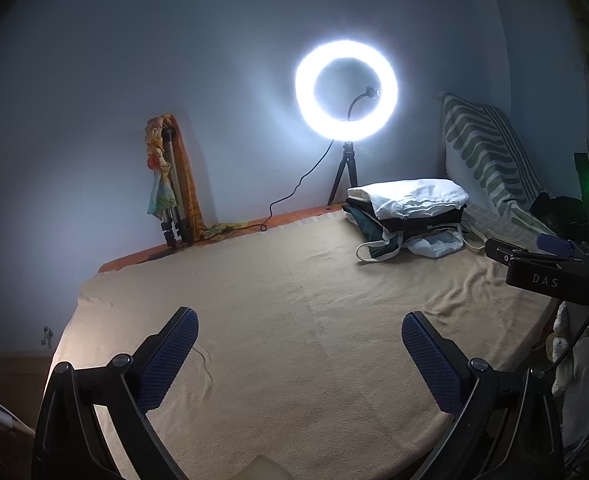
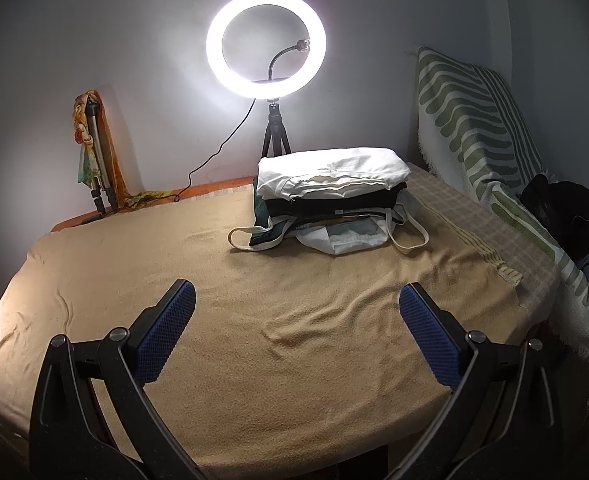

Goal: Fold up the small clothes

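Pale wall behind, lit hard by a ring light [image 2: 266, 38] on a small black tripod at the back edge of the table [image 2: 94, 280]. Tan towel-like cloth [image 2: 254, 320] covers the tabletop, rumpled in low wrinkles toward the right side; a checked cloth shows past it at the far right.

Stack of folded clothes [image 2: 330, 188] sits at the back right of the table, just in front of the light's tripod. White garment on top, dark pieces under it, a pale item with loose straps at the bottom, straps trailing onto the tan cloth.

Folded tripod [image 1: 174, 196] draped with a yellow-orange scarf leans on the wall at the back left. Green-and-white striped cushion [image 2: 478, 128] stands against the wall to the right.

Left tongs [image 1: 298, 364]: spread wide, blue textured pads apart, nothing between them, hovering over bare tan cloth at the near edge. Right tongs [image 2: 296, 336]: likewise spread wide and empty, over the wrinkled patch, well short of the stack. From the left view the right tool's black body shows at the far right edge.
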{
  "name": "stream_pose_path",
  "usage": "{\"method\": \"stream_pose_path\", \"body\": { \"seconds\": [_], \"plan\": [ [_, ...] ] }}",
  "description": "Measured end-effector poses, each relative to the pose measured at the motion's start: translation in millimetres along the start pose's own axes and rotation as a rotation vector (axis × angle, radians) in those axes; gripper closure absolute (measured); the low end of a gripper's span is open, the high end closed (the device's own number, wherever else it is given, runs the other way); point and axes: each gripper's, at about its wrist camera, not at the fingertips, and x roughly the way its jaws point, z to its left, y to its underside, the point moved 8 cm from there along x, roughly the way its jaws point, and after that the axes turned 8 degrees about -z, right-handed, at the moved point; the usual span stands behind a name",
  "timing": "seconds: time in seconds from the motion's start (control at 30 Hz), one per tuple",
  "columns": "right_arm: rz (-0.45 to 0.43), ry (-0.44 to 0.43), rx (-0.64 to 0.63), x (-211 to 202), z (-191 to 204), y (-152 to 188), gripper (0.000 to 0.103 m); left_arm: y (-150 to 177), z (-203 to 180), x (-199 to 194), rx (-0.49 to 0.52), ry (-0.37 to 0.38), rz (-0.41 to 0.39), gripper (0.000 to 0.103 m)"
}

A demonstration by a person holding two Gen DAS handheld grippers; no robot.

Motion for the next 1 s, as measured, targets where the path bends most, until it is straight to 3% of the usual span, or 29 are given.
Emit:
{"method": "stream_pose_path", "body": {
  "seconds": [1.0],
  "plan": [
    [0.011,-0.027,-0.011,3.4,3.1,4.2,0.0,3.4,-0.8,1.6,0.011,-0.016,0.003,0.0]
  ]
}}
